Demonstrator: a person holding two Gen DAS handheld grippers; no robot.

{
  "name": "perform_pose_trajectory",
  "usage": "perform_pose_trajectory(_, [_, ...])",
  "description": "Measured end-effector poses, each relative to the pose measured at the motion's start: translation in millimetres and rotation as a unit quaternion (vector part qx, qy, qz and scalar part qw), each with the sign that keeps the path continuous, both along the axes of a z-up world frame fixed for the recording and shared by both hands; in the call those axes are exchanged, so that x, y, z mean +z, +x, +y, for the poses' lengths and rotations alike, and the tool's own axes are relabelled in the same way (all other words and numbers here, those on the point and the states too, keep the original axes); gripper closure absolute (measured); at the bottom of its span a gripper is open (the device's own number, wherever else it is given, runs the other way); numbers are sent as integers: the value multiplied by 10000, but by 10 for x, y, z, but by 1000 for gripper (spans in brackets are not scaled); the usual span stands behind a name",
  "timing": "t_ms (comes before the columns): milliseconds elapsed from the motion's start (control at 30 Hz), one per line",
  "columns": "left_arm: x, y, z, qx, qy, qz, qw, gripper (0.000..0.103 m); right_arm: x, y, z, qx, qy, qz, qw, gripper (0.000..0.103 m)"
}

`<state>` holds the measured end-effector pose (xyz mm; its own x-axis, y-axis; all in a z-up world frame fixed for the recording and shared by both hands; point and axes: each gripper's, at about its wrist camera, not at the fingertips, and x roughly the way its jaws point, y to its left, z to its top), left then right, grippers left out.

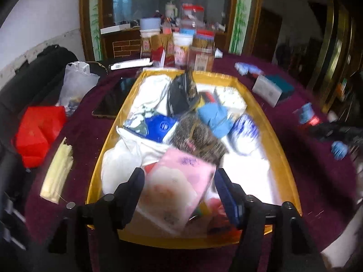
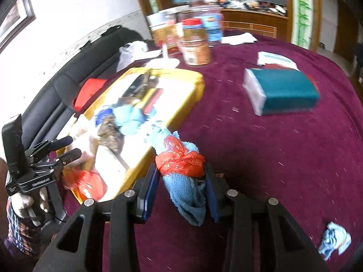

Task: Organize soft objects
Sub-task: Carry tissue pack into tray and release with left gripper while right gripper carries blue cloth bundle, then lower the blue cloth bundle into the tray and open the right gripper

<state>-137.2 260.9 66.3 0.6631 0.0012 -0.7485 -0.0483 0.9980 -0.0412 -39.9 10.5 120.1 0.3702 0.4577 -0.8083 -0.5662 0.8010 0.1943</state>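
Left hand-held gripper [image 1: 179,179] pinching pink pack [image 1: 181,185] | right hand-held gripper [image 2: 181,176] clamping blue cloth [image 2: 186,188] | tray [image 1: 281,158] contents blurred

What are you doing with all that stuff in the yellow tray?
Sorting soft things into the yellow tray. The left gripper has its fingers around a pink tissue pack over the tray. The right gripper holds a blue cloth bundle tied with red plastic, beside the tray. A teal tissue pack waits on the tablecloth.
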Motion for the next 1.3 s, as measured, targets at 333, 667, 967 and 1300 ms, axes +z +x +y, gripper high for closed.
perform_pose_trajectory(333, [299,-502,435,396,-1299,-902,9866,26,-156,266,851,486,45,587,9971,65])
perform_pose_trajectory(667, [113,-715,641,433,-1648,-803,9821,26,-462,160,1272,741,-116,1019,9920,65])
perform_pose_trajectory(967, [66,-729,555,530,-1570,-726,9835,25,-468,-142,1330,917,-582,644,9920,60])
perform_pose_trajectory(1300, [274,-886,179,918,-626,-951,9892,11,18,-612,684,545,-26,-489,9973,26])
